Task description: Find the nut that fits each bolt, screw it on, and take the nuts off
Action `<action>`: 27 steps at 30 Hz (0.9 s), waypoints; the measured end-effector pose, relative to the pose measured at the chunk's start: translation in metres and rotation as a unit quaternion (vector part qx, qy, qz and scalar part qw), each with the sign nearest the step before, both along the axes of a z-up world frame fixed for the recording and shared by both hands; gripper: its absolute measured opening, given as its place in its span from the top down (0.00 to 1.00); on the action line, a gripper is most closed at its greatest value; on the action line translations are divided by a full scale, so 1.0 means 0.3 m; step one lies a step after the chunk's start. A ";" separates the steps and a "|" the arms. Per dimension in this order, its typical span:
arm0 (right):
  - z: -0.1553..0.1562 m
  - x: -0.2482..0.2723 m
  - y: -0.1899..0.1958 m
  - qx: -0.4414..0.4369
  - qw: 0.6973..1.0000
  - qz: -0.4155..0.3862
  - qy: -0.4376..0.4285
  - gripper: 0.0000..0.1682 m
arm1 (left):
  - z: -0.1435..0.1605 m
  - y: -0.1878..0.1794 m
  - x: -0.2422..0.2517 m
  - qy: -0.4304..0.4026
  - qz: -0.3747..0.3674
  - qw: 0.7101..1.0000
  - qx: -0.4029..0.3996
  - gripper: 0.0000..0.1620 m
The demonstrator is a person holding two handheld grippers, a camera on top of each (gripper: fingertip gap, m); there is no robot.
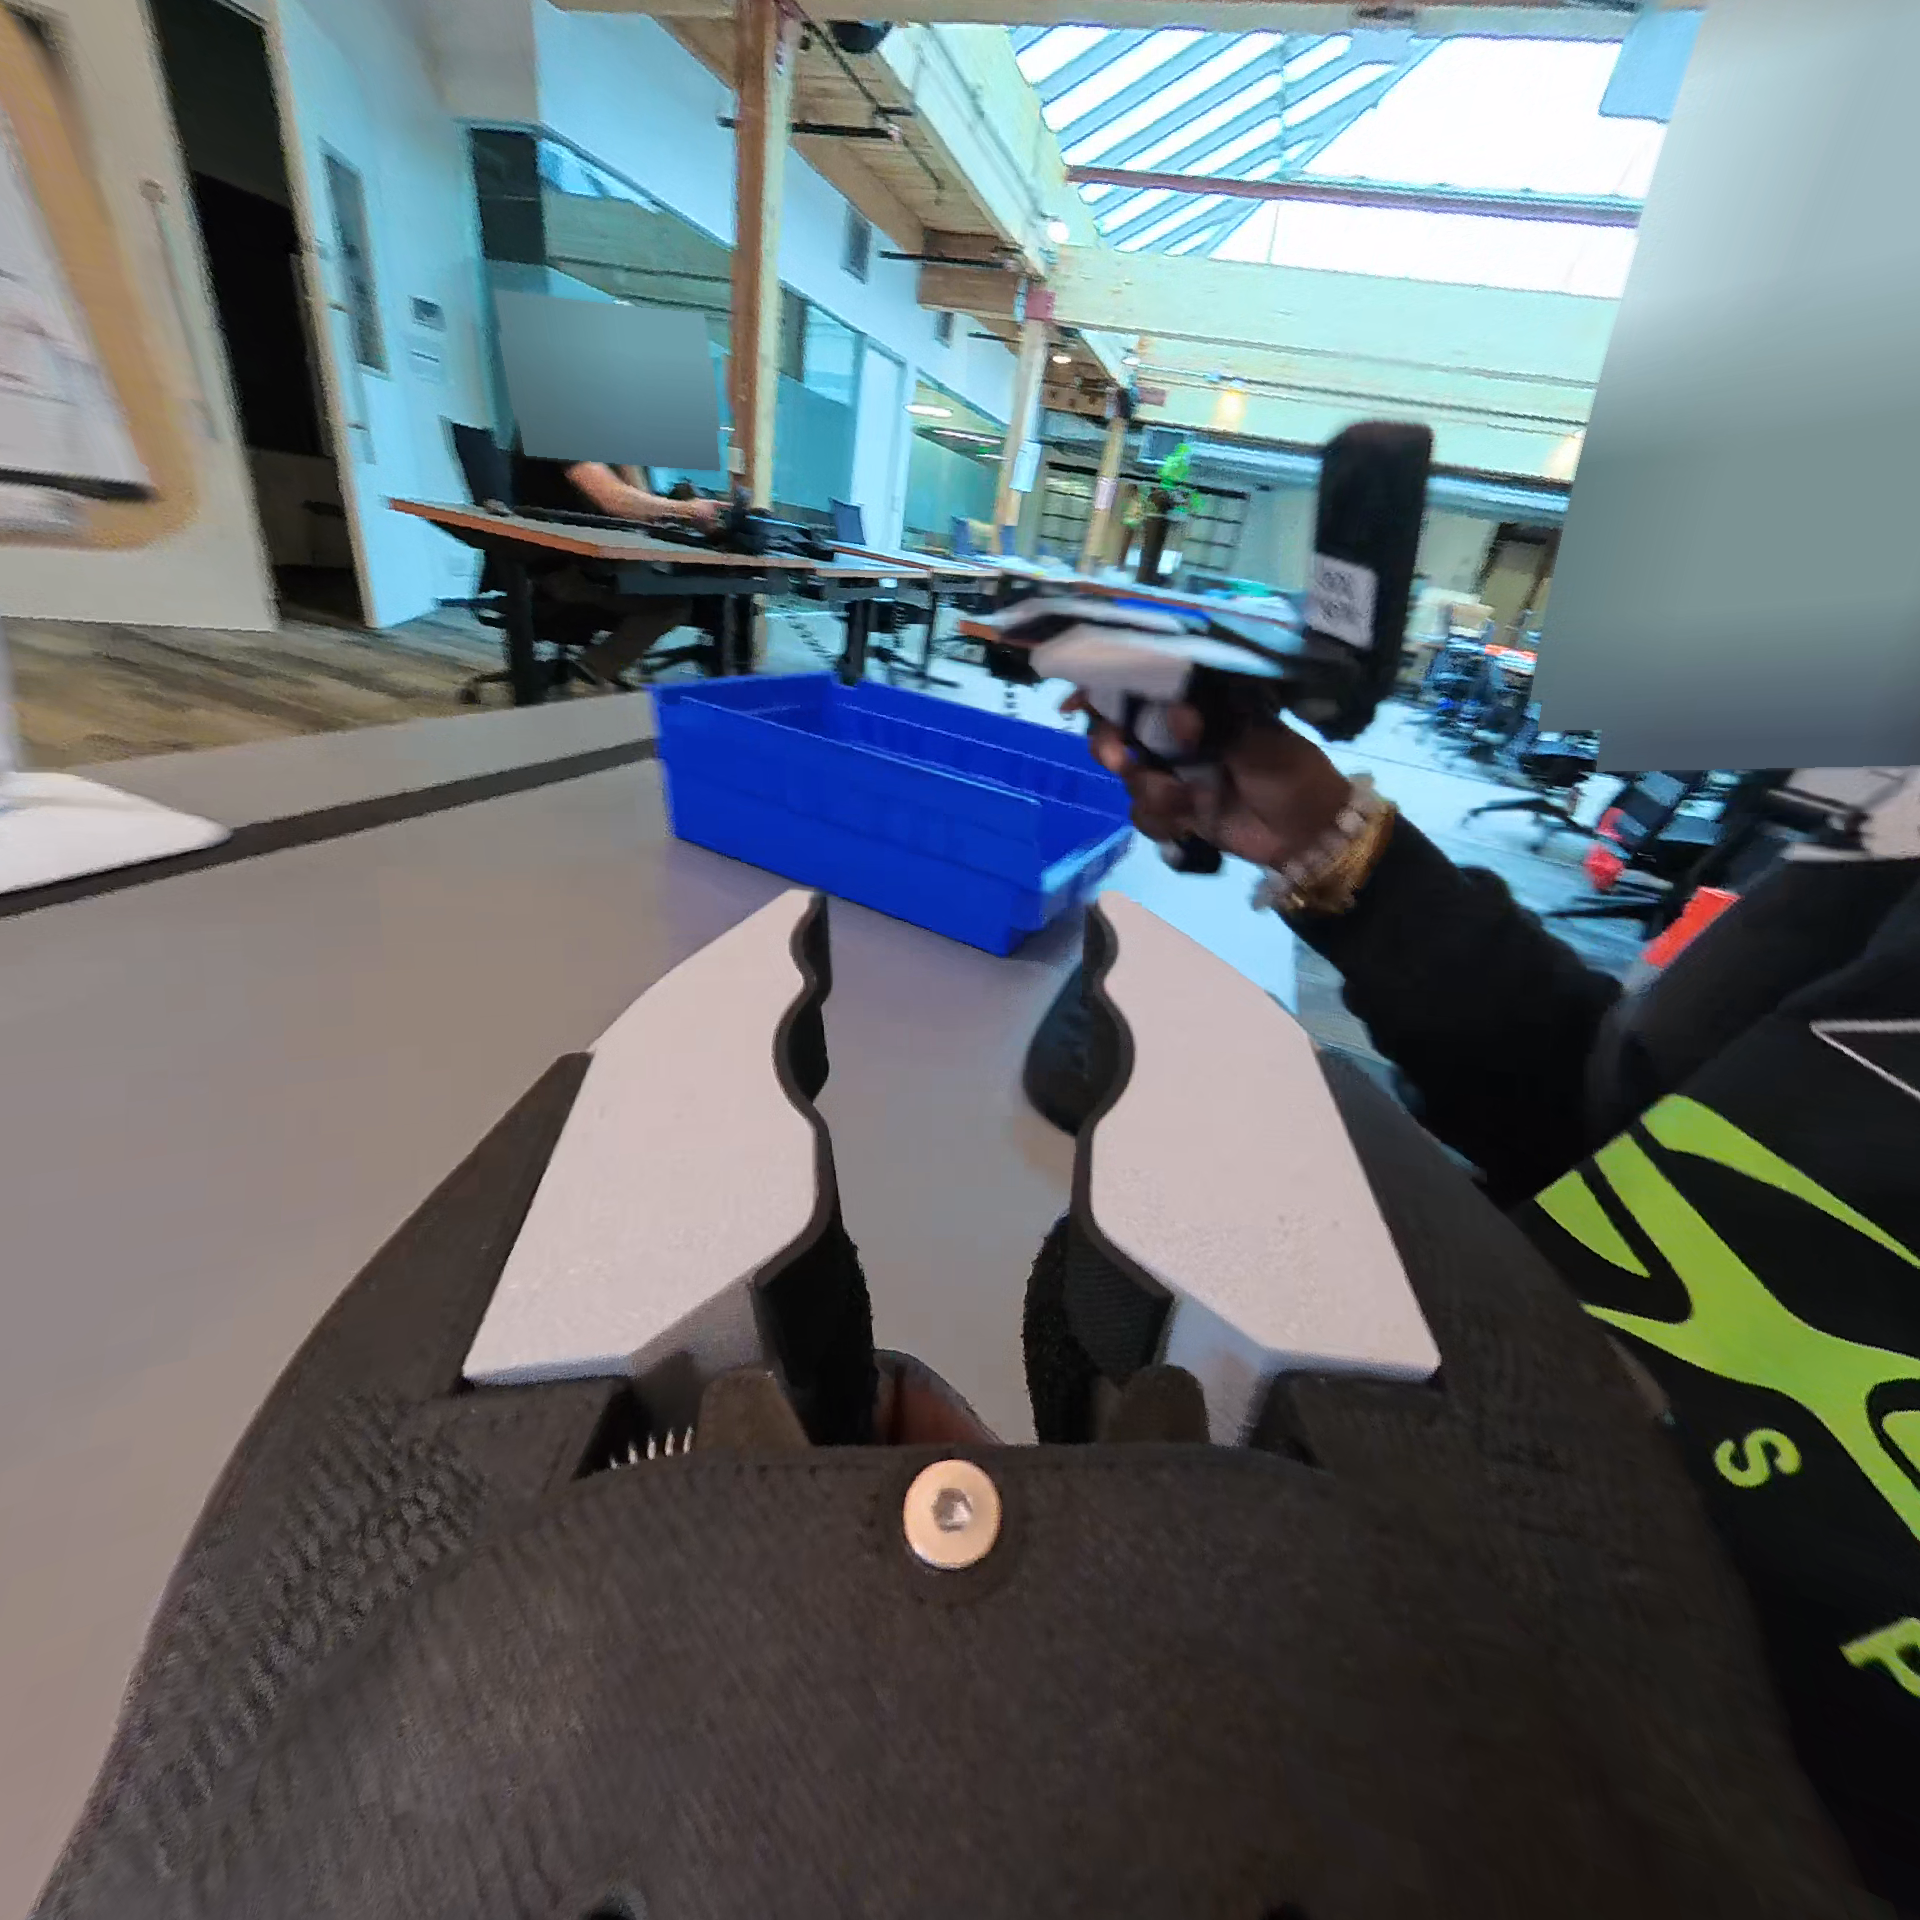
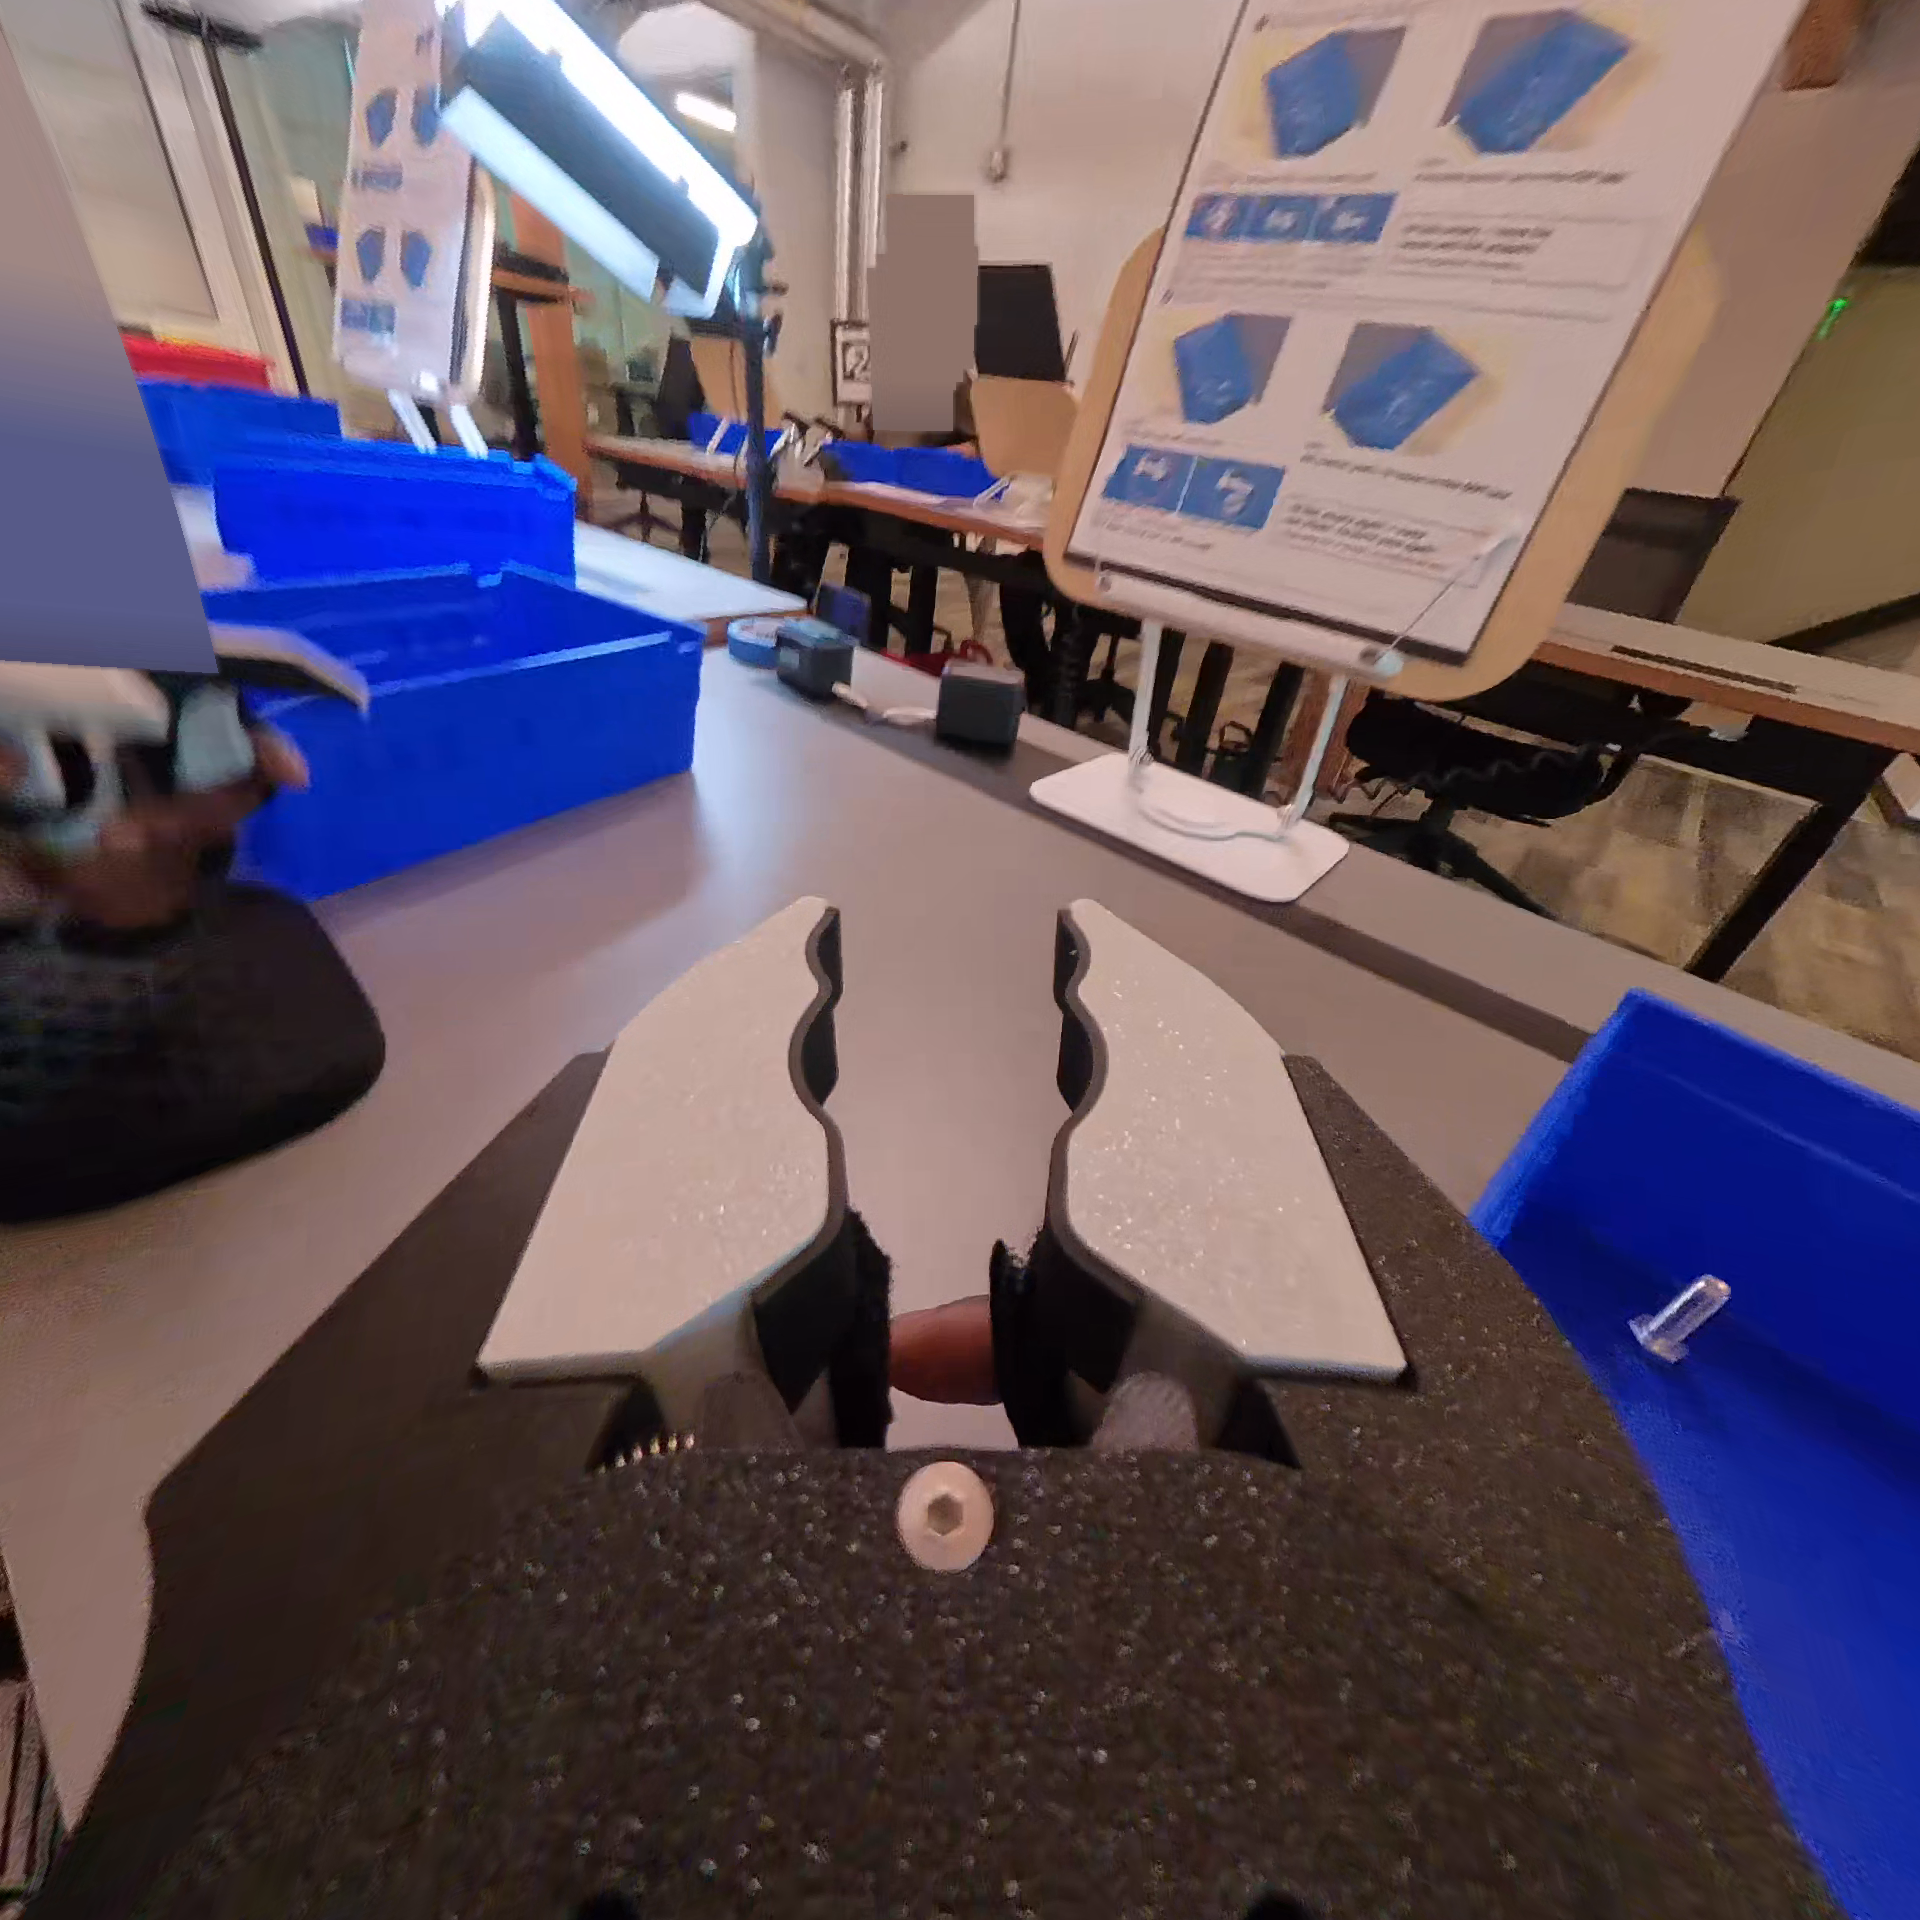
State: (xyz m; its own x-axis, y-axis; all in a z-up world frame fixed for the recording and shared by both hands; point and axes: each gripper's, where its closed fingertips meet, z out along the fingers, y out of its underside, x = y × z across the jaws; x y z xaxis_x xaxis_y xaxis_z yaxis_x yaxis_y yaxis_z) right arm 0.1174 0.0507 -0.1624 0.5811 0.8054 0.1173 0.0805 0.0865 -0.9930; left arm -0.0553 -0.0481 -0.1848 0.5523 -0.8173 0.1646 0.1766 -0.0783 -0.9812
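Bolt (image 2: pixel 1681 1330) lies alone in blue bin (image 2: pixel 1766 1164) at right; clear plastic, light, small, likely slippery. Grip across shank, head left free. Left gripper (image 1: pixel 956 925) and right gripper (image 2: pixel 948 920) both parted, empty. No nuts visible.

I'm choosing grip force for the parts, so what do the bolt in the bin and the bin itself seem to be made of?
The bolt looks like clear plastic, perhaps acrylic or polycarbonate: it is see-through, with the blue showing through it and pale glints on its edges. The blue bin looks like moulded plastic with a smooth, slightly glossy finish: even saturated colour and thin straight walls. Neither can be confirmed by look alone.
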 end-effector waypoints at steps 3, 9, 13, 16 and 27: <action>-0.095 -0.026 -0.047 0.007 0.999 0.008 -0.037 0.76 | 0.069 0.039 -0.189 0.030 0.084 0.996 0.008 0.71; -0.180 -0.026 -0.087 -0.027 0.999 0.027 0.001 0.77 | 0.080 0.206 -0.721 0.144 0.305 0.938 -0.075 0.70; -0.232 -0.034 -0.088 -0.038 0.999 0.032 -0.003 0.77 | -0.016 0.306 -1.033 0.180 0.394 0.877 -0.207 0.70; -0.251 -0.047 -0.092 -0.045 0.998 0.044 -0.014 0.76 | -0.086 0.362 -1.156 0.161 0.409 0.854 -0.279 0.73; -0.250 -0.033 -0.079 -0.062 0.997 0.043 0.013 0.77 | -0.361 0.449 -1.330 0.274 0.425 0.754 -0.419 0.82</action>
